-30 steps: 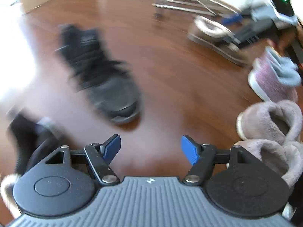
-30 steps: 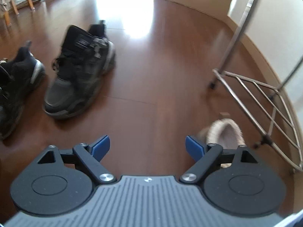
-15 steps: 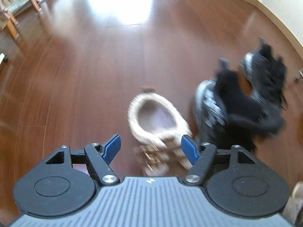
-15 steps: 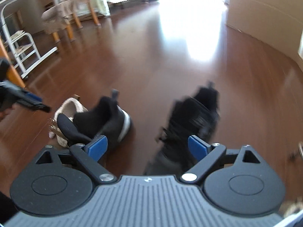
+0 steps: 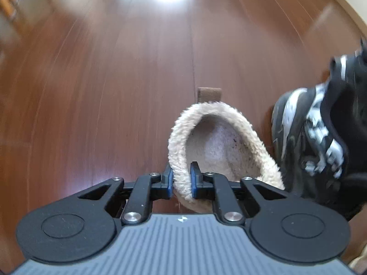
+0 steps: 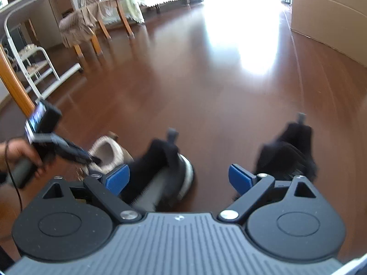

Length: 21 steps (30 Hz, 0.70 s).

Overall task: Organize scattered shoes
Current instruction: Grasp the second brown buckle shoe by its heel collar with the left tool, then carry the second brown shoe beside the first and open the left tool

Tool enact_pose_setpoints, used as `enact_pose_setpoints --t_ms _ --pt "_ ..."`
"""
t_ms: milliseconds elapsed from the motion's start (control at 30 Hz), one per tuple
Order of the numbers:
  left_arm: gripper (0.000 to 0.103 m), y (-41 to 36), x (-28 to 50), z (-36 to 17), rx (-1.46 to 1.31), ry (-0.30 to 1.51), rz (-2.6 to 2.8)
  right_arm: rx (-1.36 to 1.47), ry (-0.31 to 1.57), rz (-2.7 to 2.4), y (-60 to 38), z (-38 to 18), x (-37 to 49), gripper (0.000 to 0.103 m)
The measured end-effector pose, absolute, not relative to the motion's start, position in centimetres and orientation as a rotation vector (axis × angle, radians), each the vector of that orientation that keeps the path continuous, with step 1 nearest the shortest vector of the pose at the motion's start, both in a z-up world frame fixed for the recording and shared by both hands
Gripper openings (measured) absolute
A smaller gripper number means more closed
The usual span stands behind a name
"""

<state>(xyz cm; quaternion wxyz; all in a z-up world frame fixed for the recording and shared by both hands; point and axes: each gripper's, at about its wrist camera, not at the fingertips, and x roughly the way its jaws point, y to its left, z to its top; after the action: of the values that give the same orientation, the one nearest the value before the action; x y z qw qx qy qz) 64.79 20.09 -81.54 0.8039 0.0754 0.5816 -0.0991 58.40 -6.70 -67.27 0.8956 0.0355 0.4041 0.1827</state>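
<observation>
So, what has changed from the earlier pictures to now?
The left tongs have come down over the slipper and just closed: the pads now pinch its fleece rim, where half a second ago they stood open above it. The right tongs swung toward the two black sneakers and stay open, holding nothing. The shoes lie on the floor as before.

black sneaker (image 5: 321, 137): cut off at right edge, blurred | slipper (image 5: 220, 142) toe: hidden under gripper body

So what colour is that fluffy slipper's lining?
Cream-beige fleece slipper, clearest in the left wrist view.
</observation>
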Motion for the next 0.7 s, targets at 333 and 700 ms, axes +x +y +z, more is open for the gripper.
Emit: enact_pose_setpoints --t_ms 333,700 --pt "0.005 23.0 59.1 -74.6 -0.028 1.134 -0.244 0.078 0.861 0.259 -10.8 -67.4 55.5 0.092" --pt "0.006 16.2 54.7 -57.8 0.106 0.751 -0.470 0.169 0.768 -0.062 -23.6 -65.7 45.0 0.092"
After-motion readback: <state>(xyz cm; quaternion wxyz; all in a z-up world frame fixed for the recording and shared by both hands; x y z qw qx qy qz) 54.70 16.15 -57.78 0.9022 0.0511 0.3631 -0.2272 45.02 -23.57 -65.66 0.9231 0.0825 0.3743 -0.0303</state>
